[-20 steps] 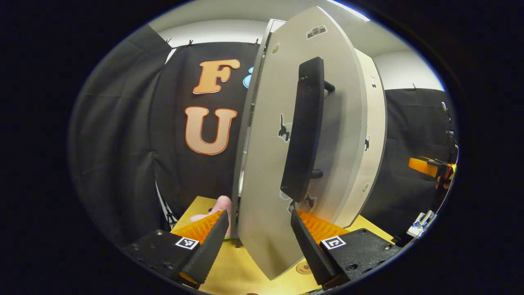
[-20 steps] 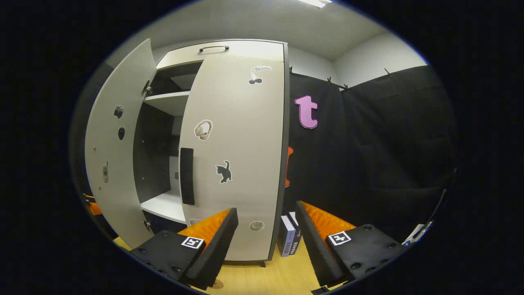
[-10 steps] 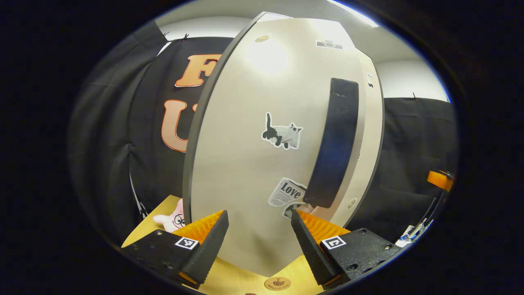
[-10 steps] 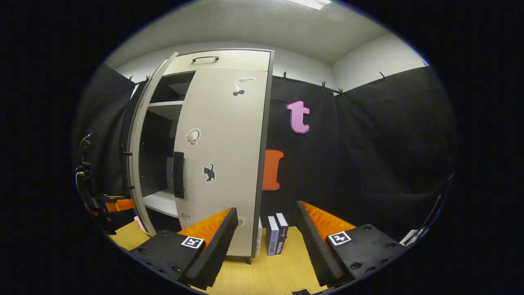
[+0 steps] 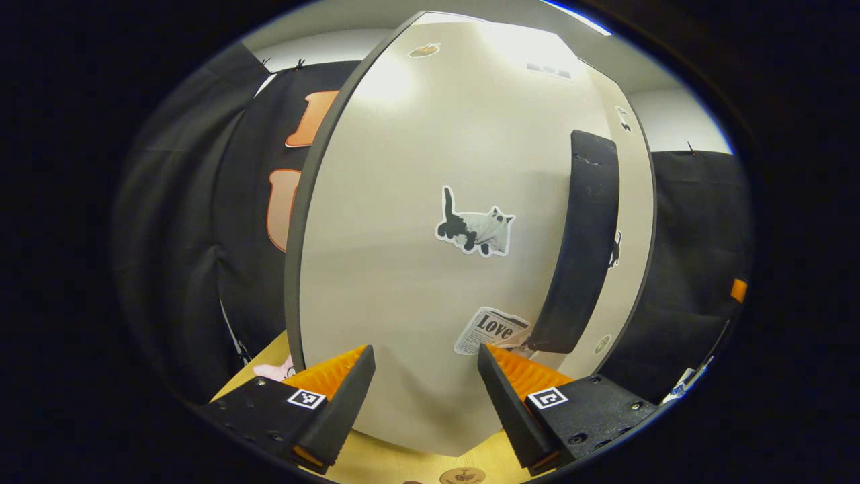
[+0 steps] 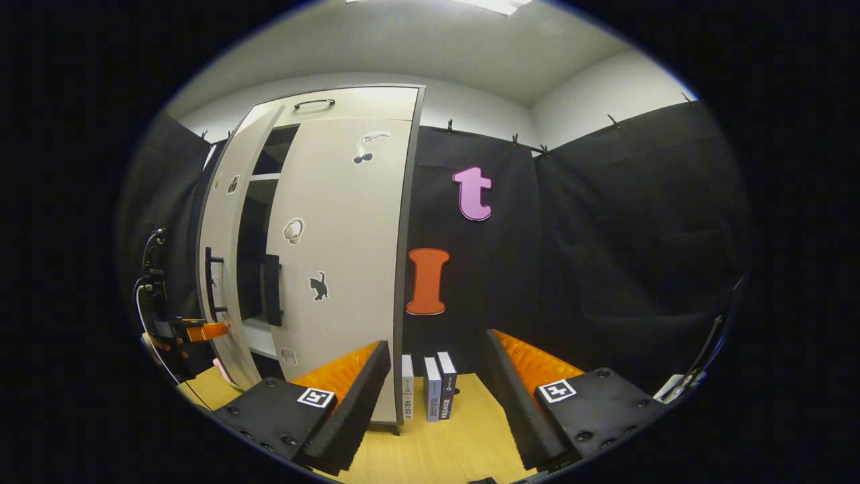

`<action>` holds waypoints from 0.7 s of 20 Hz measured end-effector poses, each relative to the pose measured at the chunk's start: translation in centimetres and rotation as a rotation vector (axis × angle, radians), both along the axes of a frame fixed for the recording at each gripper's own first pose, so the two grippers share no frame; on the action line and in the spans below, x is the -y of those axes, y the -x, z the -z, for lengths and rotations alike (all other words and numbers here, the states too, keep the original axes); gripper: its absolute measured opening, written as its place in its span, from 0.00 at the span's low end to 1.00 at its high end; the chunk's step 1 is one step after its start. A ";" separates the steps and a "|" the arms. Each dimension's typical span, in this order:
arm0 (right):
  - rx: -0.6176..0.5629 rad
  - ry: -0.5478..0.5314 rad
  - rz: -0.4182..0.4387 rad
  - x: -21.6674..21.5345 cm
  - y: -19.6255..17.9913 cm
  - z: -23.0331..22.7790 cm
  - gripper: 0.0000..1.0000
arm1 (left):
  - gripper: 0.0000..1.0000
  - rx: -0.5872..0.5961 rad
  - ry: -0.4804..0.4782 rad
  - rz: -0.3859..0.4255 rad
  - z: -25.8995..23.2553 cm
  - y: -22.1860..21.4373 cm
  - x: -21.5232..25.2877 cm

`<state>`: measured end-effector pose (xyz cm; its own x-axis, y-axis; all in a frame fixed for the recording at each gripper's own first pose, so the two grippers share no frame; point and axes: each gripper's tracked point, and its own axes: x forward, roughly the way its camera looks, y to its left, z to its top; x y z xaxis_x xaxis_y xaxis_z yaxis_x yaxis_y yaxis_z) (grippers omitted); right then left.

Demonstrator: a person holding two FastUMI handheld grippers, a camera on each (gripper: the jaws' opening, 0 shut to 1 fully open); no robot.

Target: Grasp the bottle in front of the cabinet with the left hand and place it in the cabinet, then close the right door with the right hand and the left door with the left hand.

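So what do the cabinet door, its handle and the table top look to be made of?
The left door looks like laminated board: smooth, pale, semi-gloss face catching a ceiling glare, with a dark edge band. Its handle reads as matte black, probably foam or rubbery padding; hard to be sure. The table top shows light wood grain, likely veneer or laminate.

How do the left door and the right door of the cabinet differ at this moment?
The right door is closed flat; the left door is ajar, with a dark gap between them. The left gripper is at the left door; the right gripper is away from the right door. Both have a dark handle and stickers.
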<state>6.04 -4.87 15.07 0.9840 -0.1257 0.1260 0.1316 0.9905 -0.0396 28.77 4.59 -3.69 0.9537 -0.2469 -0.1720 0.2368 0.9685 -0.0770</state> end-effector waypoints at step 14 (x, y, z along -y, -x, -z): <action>-0.026 -0.049 -0.029 1.4 -2.6 0.5 0.95 | 0.94 -0.006 -0.086 -0.045 -0.1 -0.8 0.4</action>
<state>8.63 -6.22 14.55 0.9902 -0.1026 0.0949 0.1025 0.9947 0.0059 29.59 4.15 -3.63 0.9624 -0.1876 -0.1964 0.1924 0.9813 0.0058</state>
